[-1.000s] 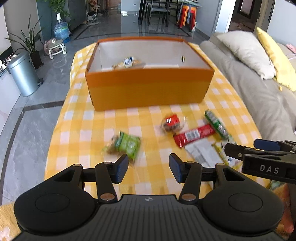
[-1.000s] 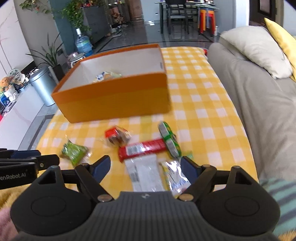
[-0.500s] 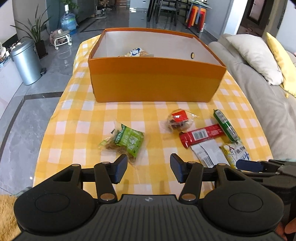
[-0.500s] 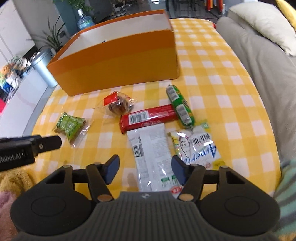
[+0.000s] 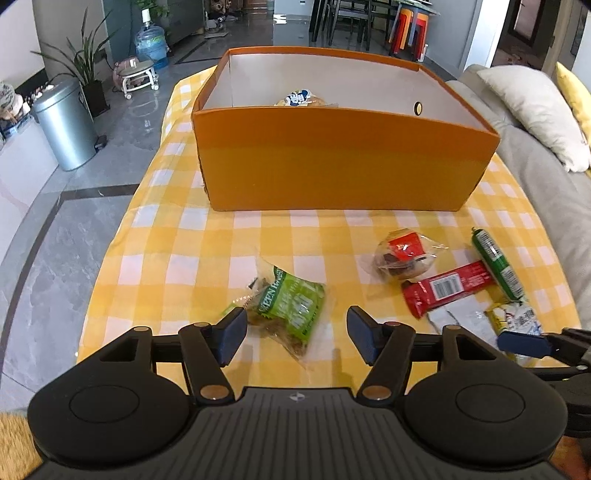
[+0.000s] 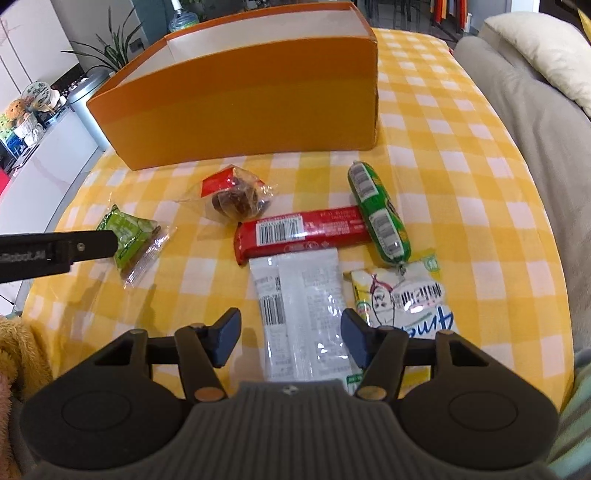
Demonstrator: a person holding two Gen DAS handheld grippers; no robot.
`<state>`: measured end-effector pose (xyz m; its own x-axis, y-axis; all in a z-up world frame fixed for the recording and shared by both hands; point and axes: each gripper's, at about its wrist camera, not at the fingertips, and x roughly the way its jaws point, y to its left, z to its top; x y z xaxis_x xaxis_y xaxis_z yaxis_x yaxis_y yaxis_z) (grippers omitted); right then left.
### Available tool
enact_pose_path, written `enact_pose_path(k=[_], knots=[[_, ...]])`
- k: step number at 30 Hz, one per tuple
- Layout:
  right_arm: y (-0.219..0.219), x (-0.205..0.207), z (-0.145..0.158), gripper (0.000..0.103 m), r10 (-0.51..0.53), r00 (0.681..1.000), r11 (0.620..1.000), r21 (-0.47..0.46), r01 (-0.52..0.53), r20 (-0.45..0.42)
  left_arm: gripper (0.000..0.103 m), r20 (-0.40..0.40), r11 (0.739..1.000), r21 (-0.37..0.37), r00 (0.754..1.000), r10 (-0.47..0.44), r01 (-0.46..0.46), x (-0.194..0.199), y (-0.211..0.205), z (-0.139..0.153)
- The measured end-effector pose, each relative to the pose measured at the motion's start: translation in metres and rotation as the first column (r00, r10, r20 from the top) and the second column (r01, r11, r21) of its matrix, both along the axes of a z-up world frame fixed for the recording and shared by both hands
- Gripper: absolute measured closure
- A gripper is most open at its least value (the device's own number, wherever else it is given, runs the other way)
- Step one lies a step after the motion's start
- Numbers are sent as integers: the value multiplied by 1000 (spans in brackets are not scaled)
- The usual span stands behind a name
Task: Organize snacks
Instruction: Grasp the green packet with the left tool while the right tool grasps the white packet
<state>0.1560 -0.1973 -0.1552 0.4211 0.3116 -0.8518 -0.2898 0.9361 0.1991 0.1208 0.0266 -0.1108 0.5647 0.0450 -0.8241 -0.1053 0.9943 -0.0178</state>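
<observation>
Grey polished stone floor with a dark inlaid band, glossy, reflecting daylight; metal pedal bin at left of the left wrist view; potted plant behind it; water bottle upper left; dark dining chairs and red-orange stools at top; grey sofa at right with cream cushion; white cabinet at left of the right wrist view.

Left claw just opening wider; right claw parted.
</observation>
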Motion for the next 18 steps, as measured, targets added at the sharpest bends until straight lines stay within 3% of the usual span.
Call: enact_pose_path(k=[5, 10, 13, 18], knots=[[5, -2, 1, 49, 62, 998, 996, 70, -62, -9, 30, -15, 1000, 5, 1000, -1, 1, 8, 2, -7], [8, -4, 5, 49, 58, 997, 998, 19, -59, 43, 30, -15, 999, 41, 1000, -21, 22, 11, -1, -10], [5, 1, -1, 48, 28, 999, 999, -22, -27, 24, 26, -14, 997, 63, 999, -32, 33, 13, -3, -12], [10, 1, -4, 38, 42, 998, 997, -71, -39, 36, 23, -15, 995, 92, 999, -39, 40, 18, -4, -15]])
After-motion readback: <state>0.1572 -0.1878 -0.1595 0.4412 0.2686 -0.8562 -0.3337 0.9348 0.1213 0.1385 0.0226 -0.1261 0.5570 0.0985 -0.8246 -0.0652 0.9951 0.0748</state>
